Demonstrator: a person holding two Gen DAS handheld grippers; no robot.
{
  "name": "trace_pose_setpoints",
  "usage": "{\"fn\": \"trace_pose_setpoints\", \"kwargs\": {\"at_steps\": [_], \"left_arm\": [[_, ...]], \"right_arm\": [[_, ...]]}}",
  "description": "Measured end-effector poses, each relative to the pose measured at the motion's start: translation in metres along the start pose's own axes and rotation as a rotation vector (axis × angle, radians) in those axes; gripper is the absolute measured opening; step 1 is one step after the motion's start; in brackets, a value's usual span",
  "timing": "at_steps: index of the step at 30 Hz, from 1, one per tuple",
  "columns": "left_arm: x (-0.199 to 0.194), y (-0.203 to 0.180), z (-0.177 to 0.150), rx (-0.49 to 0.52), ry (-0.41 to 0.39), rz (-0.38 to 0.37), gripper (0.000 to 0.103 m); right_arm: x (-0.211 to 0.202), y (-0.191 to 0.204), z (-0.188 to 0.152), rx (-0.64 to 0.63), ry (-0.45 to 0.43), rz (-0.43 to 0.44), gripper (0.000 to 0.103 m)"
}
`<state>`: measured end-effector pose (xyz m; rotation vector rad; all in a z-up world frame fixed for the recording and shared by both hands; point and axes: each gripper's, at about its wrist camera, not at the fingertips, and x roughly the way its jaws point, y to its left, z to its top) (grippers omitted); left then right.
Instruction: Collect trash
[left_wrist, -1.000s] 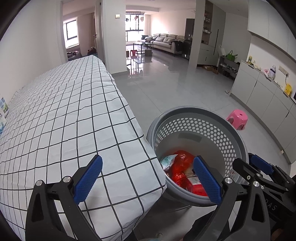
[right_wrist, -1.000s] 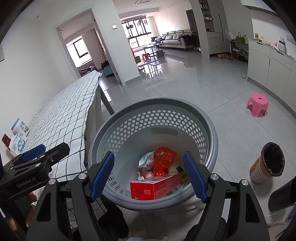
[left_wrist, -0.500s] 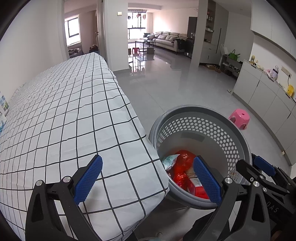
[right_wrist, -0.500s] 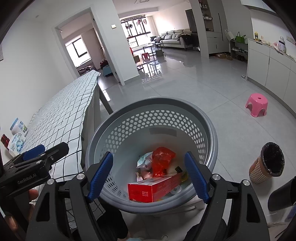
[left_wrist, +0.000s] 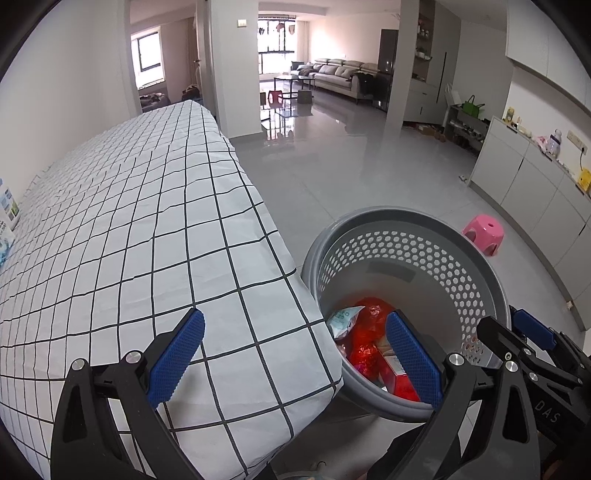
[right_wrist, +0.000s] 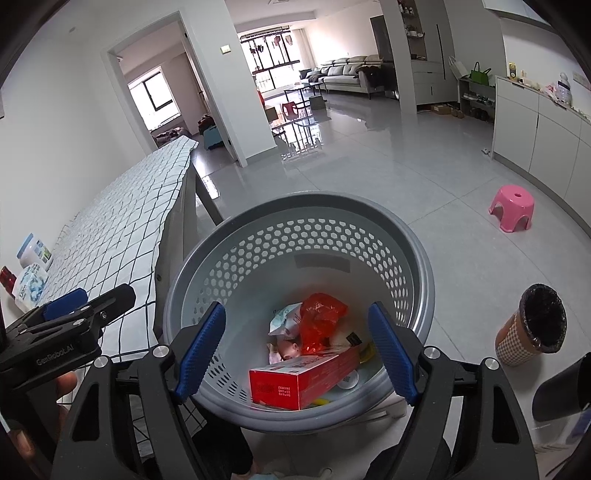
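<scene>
The right claw (right_wrist: 297, 347) is wide open and empty above the gray basket (right_wrist: 413, 236). A red box (right_wrist: 303, 378) lies inside, right under it. The left claw (left_wrist: 295, 354) is open too, over the table (left_wrist: 129, 229) corner.

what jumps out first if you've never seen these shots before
The grey perforated basket on the floor right beside the checked table grabs the eye, with a red box and a red plastic bag lying inside it. The right gripper hangs open over the basket, and the left gripper is open above the table's corner. A pink stool stands alone on the shiny floor further right.
</scene>
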<state>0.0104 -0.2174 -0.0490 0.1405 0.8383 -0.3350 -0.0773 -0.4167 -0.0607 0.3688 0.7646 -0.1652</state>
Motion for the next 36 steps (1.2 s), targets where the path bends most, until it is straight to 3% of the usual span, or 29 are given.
{"fn": "trace_pose_setpoints", "kwargs": {"at_steps": [36], "left_arm": [[-0.0031, 0.0019, -0.001, 0.006, -0.003, -0.002, 0.097]], "right_arm": [[-0.0025, 0.0058, 0.0033, -0.022, -0.007, -0.012, 0.076]]}}
